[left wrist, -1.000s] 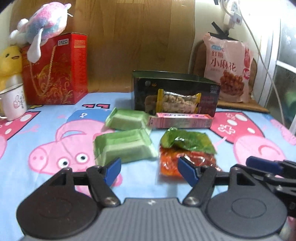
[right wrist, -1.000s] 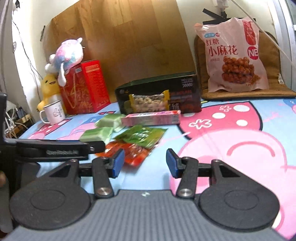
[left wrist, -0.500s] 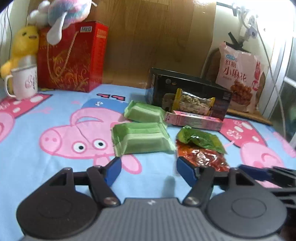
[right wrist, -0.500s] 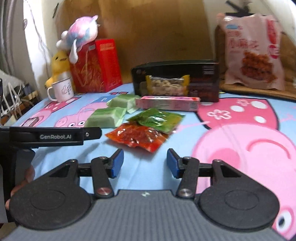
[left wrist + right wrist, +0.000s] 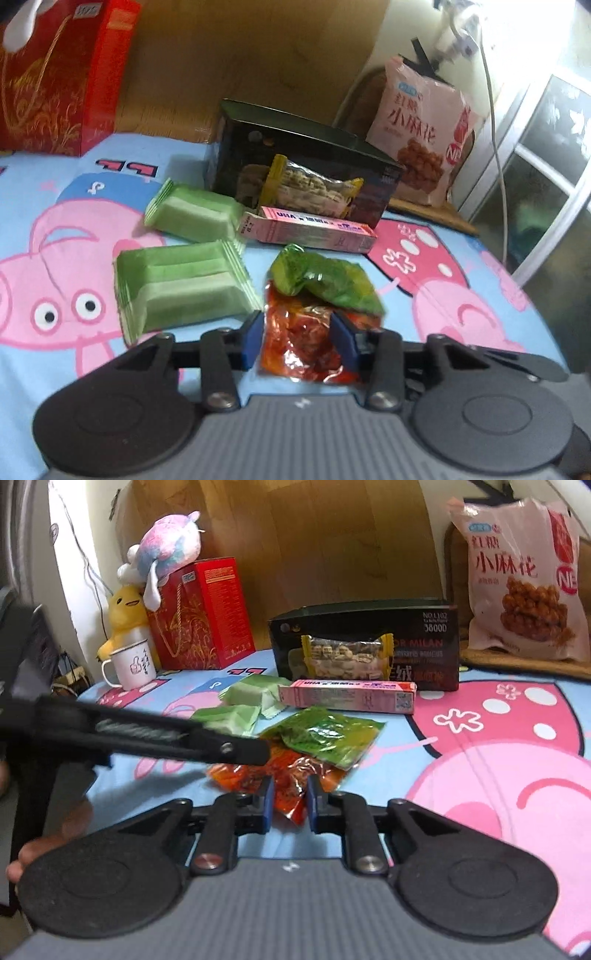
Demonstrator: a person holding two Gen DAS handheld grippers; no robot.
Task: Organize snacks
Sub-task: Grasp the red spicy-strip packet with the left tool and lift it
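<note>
1. Left wrist view: the left gripper (image 5: 297,338) is held low over the cartoon-print cloth (image 5: 55,236), its blue pads set apart on either side of the red snack packet (image 5: 299,343). Whether the pads touch the foil cannot be told; the jaws are judged open, probably bracketing the packet to steady it or take it.

2. In the same view, a green snack packet (image 5: 325,282) is seen lying across the far edge of the red one, so it may be dragged along if the red packet is pulled. Two pale green wafer packs (image 5: 181,284) are placed to the left, a pink box (image 5: 310,230) beyond, then a black box (image 5: 306,158) with a nut bar (image 5: 314,190) leaning against it.

3. Right wrist view: the right gripper (image 5: 290,799) is drawn close together, with the near corner of the red snack packet (image 5: 291,786) between its pads; a pinch on that corner is judged likely.

4. In this view, the near left is crossed by the left gripper's dark body, and part of the wafer packs is hidden. A mug (image 5: 131,666), a red gift box (image 5: 201,614), plush toys (image 5: 166,550) and a large pink bag (image 5: 524,579) are kept at the far edge, well apart from the work.
</note>
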